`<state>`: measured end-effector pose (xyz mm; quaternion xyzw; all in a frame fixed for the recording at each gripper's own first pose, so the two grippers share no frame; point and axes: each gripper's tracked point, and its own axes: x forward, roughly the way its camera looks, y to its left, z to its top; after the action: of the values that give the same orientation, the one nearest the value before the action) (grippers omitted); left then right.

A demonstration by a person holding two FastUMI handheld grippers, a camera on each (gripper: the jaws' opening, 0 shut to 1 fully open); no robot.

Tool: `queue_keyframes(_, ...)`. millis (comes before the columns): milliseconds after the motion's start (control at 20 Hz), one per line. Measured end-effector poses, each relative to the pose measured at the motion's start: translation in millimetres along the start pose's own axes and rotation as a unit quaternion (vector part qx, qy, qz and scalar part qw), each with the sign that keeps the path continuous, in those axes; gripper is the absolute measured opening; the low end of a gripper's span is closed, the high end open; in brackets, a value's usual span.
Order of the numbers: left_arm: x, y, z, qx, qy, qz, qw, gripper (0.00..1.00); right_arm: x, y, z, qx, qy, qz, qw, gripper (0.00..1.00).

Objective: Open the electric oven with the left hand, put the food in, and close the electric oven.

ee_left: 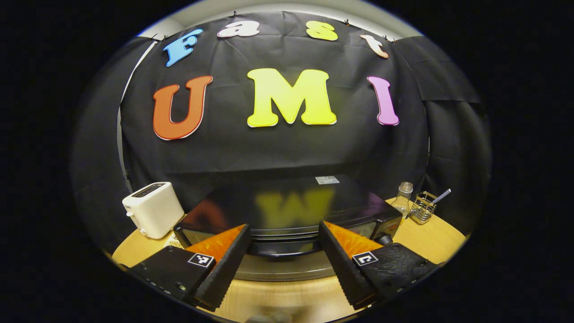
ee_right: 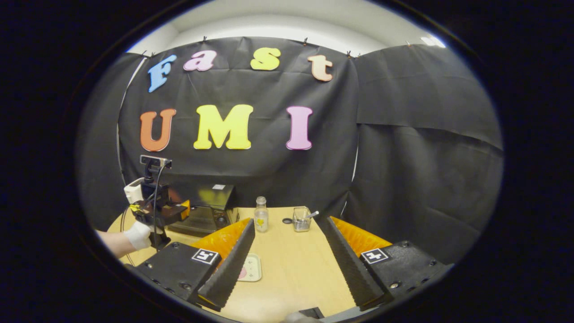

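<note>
The left gripper (ee_left: 283, 260) stands with its jaws wide apart and nothing between them. Straight ahead, at 12 o'clock from them in the left gripper view, sits the electric oven (ee_left: 291, 211) on the worktop (ee_left: 430, 237), very near. Its dark front bar, which I judge to be the door handle (ee_left: 282, 244), runs across from 9 to 3 o'clock, so its long axis lies crosswise to the jaws and spans the gap between the two fingers. The door looks not yet opened.

In the right gripper view, the left gripper (ee_right: 157, 211) is seen just in front of the oven (ee_right: 208, 211), held by a gloved hand (ee_right: 138, 235), at about 10 o'clock. The right gripper (ee_right: 284, 269) has its jaws wide too, holding nothing. A small tray (ee_right: 251, 267) with something pink on it, probably the food, lies on the worktop close to its left finger, at about 11 o'clock.

The left gripper is clearly nearer to the oven, so the opening falls to it: probably the jaws must go forward and slightly down to the handle.
</note>
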<state>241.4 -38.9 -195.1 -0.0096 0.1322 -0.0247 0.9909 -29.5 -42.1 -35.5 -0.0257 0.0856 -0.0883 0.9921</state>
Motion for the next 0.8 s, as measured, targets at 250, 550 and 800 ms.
queue_keyframes(250,-4,-1,1,0.003,0.01,0.005,1.0,0.96,-10,6,-4,0.0,0.003,0.006,1.0,1.0)
queue_keyframes(550,-27,-2,-10,0.0,0.029,0.001,1.0,0.96,-18,9,-8,0.009,0.005,0.018,1.0,1.0)
queue_keyframes(800,-56,-4,-29,0.004,0.044,-0.006,0.999,0.96,-28,7,-20,0.014,0.014,0.022,1.0,1.0)
